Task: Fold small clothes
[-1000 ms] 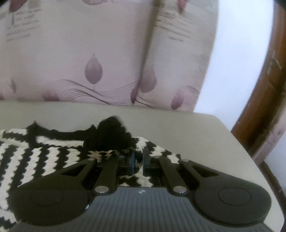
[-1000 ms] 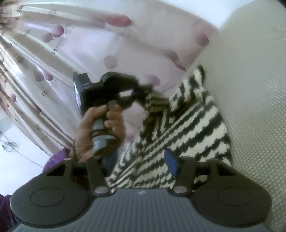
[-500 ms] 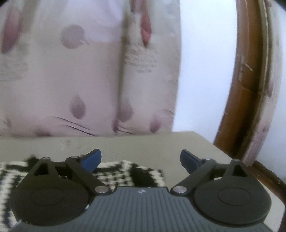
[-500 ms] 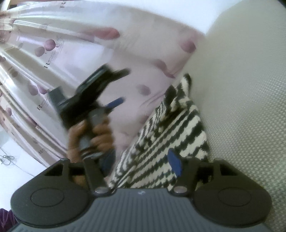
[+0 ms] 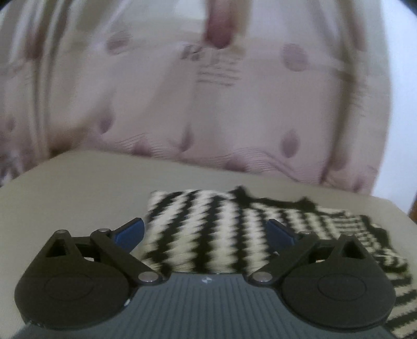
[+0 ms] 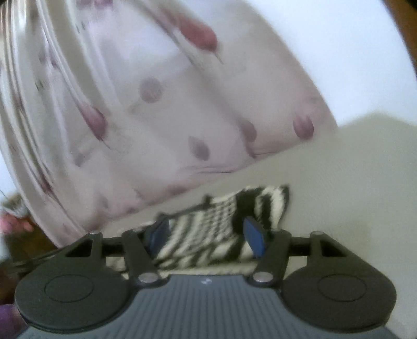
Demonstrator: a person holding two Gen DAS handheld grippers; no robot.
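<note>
A black-and-white zigzag knit garment [image 5: 203, 221] lies folded flat on the beige padded surface [image 5: 78, 187]. My left gripper [image 5: 206, 232] hovers just above its near part. Its jaws are wide open and the blue pads [image 5: 130, 229] touch nothing. In the right wrist view the same garment [image 6: 260, 200] lies on the surface [image 6: 351, 169] below and beyond my right gripper [image 6: 206, 237]. That gripper's pads [image 6: 254, 240] stand apart and do not press on the cloth. Both views are blurred by motion.
A pale curtain [image 5: 208, 104] with purple leaf prints hangs right behind the surface and also fills the upper left of the right wrist view [image 6: 156, 104]. A brown wooden frame [image 6: 401, 20] shows at the far right. Bare surface lies left of the garment.
My left gripper, shut on a black-edged corner a second ago, has let go, opened wide and swung sideways over the garment. The right view has rolled level and risen; the other hand has left it.
</note>
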